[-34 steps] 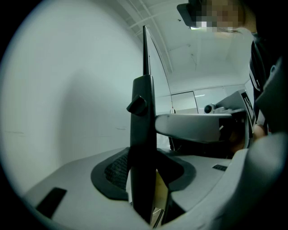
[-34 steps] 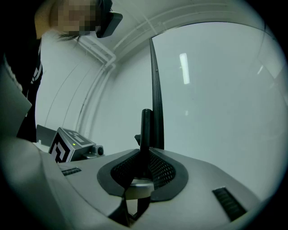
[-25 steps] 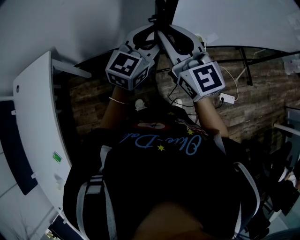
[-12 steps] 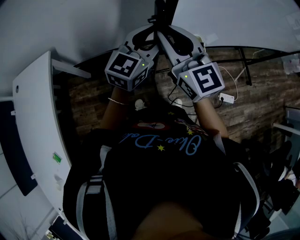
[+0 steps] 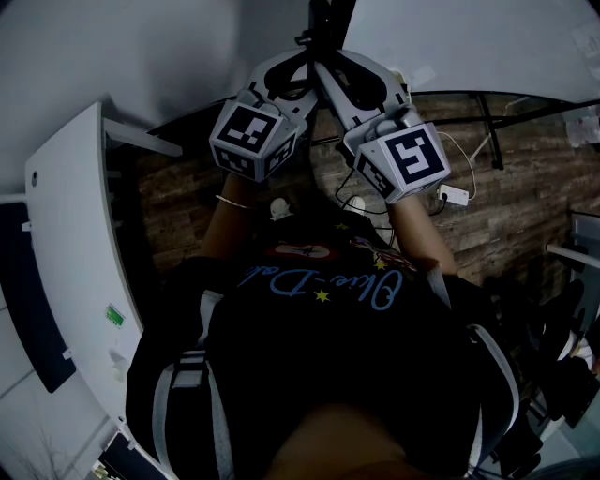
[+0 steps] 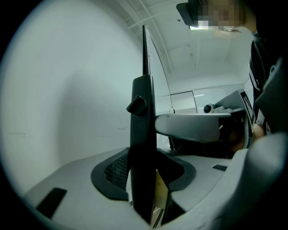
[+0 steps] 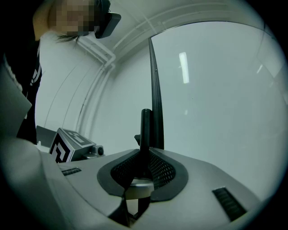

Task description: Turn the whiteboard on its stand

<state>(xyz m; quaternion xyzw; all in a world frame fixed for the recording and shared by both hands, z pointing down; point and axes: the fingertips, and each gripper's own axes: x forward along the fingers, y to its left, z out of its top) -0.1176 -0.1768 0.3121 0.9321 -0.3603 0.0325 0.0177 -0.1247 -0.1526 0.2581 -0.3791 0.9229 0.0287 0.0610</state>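
Observation:
The whiteboard [image 5: 141, 56] fills the top of the head view, with its black side frame [image 5: 323, 23] running up the middle. Both grippers reach up to that frame from either side. My left gripper [image 5: 302, 66] is shut on the black frame post [image 6: 142, 134], whose pads press its two faces. My right gripper [image 5: 332, 73] is shut on a thin black post [image 7: 145, 134] just beside the board's edge [image 7: 155, 90]. The white board face [image 7: 216, 90] stands to the right of it. The right gripper's body [image 6: 198, 126] shows in the left gripper view, and the left gripper's marker cube [image 7: 67, 146] in the right gripper view.
A white curved panel [image 5: 75, 234] stands at the left. Below lies a wood-plank floor [image 5: 525, 216] with black stand struts [image 5: 492, 131], a white plug box [image 5: 453, 196] and cables. The person's dark-shirted body [image 5: 319, 356] fills the lower half.

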